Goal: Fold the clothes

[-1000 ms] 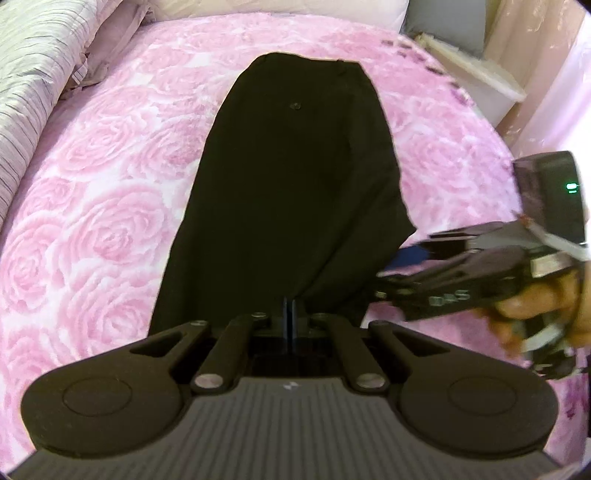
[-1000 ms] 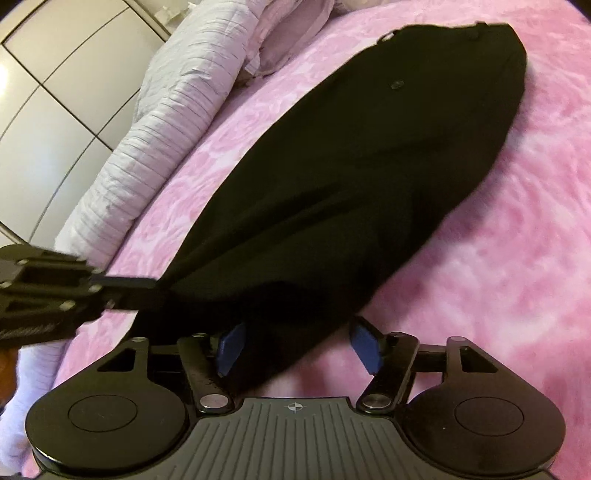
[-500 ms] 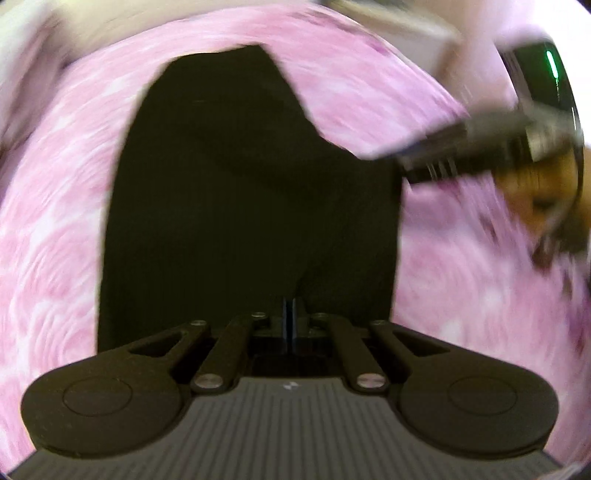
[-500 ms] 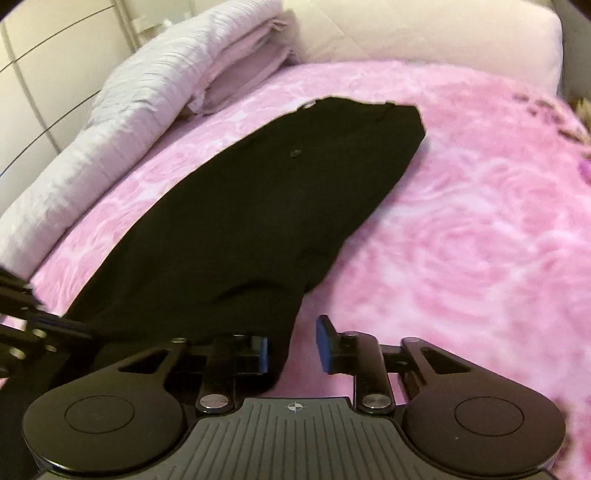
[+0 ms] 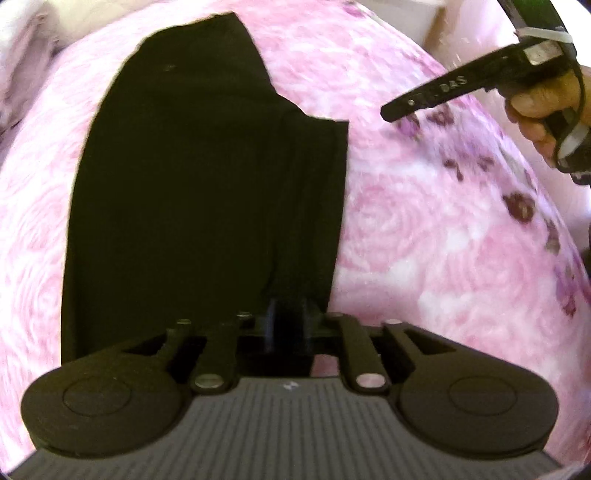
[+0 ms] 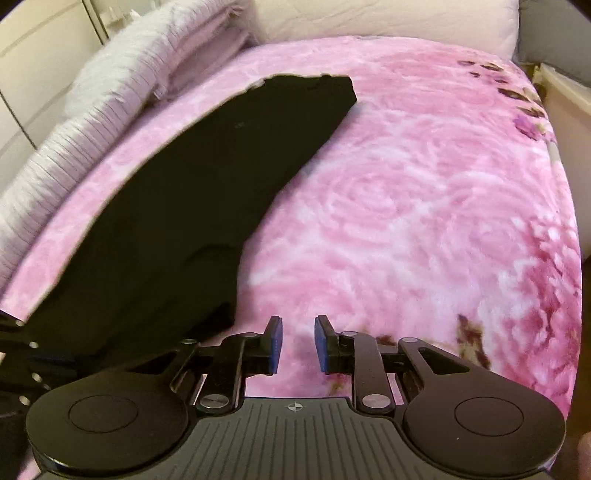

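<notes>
I am seeing the black garment lying flat, long and narrow, doubled over lengthwise on the bed.

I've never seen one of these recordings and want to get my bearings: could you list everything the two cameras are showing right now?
black garment: one, black, laid out long on the blanket, its left half.
blanket: one, pink with a rose pattern, covering the bed.
folded bedding: one pile, pale lilac with stripes, along the bed's left edge.
pillow: one, cream, at the head of the bed.
cupboard doors: white, beyond the bedding.
hand: one, gripping the right gripper's handle.
left gripper: black, jaws opening at the garment's near edge; too dark to tell if cloth is between them.
right gripper: black with blue pads, jaws opening, nothing between them, above bare blanket.
</notes>
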Demonstrator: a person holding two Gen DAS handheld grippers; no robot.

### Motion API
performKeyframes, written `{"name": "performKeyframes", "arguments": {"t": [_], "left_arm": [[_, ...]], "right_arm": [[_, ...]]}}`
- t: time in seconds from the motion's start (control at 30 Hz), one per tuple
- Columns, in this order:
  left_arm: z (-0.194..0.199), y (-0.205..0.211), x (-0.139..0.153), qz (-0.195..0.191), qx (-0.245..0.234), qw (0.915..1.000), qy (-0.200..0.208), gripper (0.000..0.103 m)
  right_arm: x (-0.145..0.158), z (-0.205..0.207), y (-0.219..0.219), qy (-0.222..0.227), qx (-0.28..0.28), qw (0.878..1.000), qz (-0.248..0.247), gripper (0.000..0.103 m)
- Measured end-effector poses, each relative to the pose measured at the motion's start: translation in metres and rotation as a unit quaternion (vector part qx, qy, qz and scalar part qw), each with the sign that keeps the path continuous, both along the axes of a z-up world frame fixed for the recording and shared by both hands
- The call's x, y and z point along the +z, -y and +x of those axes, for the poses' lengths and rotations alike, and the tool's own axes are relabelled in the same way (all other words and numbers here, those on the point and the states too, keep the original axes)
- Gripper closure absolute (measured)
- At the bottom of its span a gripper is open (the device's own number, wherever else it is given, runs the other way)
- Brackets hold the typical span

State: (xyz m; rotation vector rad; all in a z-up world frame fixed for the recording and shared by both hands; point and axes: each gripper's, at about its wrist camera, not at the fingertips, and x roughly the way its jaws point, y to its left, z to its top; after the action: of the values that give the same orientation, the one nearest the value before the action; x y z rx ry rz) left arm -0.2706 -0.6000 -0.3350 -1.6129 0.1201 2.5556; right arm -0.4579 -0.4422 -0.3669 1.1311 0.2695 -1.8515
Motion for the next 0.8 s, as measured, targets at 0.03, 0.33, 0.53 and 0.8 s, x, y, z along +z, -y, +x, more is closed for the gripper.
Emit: {"name": "performKeyframes", "arguments": {"t": [0.03, 0.33, 0.53, 0.8], "left_arm": [[0.001, 0.000, -0.001, 0.006, 0.015, 0.9999, -0.001, 0.085], [0.010, -0.012, -0.022, 0.015, 0.091, 0.9954, 0.026, 0.084], [0.080, -0.018, -0.004, 0.013, 0.177, 0.9827, 0.053, 0.082], [0.236, -0.009, 0.008, -0.001, 0.383, 0.9185, 0.096, 0.081]], "right_arm": [[0.004, 0.000, 0.001, 0.004, 0.009, 1.000, -0.013, 0.072], [-0.024, 0.004, 0.070, -0.002, 0.123, 0.992, -0.020, 0.066], [-0.013, -0.006, 0.046, -0.034, 0.146, 0.988, 0.027, 0.065], [0.014, 0.033, 0.032, -0.037, 0.184, 0.982, 0.035, 0.065]]}}
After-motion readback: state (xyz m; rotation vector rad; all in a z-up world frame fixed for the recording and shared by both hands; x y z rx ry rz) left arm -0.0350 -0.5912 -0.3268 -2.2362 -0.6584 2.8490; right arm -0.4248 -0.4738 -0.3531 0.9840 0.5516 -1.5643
